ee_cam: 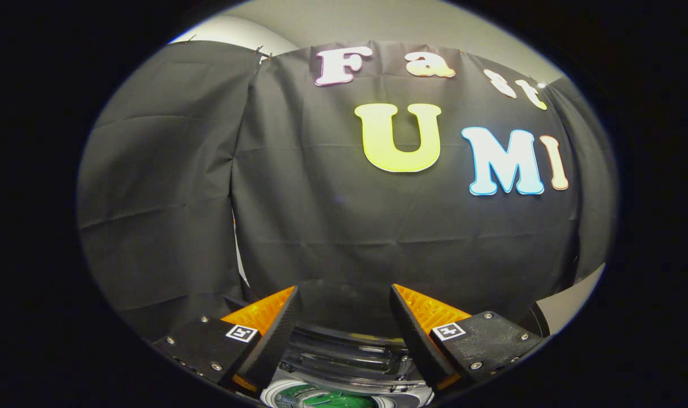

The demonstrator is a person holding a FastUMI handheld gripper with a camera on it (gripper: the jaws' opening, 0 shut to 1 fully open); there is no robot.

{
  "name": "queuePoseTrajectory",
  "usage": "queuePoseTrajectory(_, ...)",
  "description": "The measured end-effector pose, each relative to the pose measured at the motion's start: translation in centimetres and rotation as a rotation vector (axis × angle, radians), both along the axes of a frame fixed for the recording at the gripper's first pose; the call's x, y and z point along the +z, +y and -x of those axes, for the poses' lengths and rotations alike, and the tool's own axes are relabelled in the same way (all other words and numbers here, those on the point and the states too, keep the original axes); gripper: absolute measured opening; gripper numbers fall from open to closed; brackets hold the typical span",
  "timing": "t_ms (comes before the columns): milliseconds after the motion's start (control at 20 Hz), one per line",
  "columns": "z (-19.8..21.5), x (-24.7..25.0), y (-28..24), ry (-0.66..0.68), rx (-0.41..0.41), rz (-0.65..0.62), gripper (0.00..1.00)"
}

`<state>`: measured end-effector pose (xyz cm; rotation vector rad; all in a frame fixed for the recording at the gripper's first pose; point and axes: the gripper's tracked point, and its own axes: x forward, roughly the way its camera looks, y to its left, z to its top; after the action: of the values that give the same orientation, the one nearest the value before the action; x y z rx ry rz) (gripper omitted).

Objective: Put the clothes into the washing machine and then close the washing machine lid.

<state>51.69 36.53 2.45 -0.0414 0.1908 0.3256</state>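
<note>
Gripper point(344, 317) fingers apart and empty above the washing machine point(344, 362); its lid looks raised, so closing seems next.

1. A black cloth point(332, 226) hangs as the wall of the booth, with horizontal fold lines across it.
2. It is made of separate panels, with a narrow gap between two of them.
3. Above the cloth, a pale wall point(389, 22) is visible.
</note>
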Motion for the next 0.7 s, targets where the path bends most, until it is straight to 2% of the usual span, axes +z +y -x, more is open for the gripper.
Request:
queuePoseTrajectory(250, -2.7, -3.3, 1.1, 0.112, -0.061, 0.023, 0.96)
queuePoseTrajectory(450, -3.4, -6.0, 1.5, 0.202, -0.098, 0.036, 0.96)
queuePoseTrajectory(600, -3.4, -6.9, 1.0, 0.256, -0.136, -0.002, 0.97)
queuePoseTrajectory(700, -3.2, -6.9, 1.1, 0.234, -0.15, 0.002, 0.97)
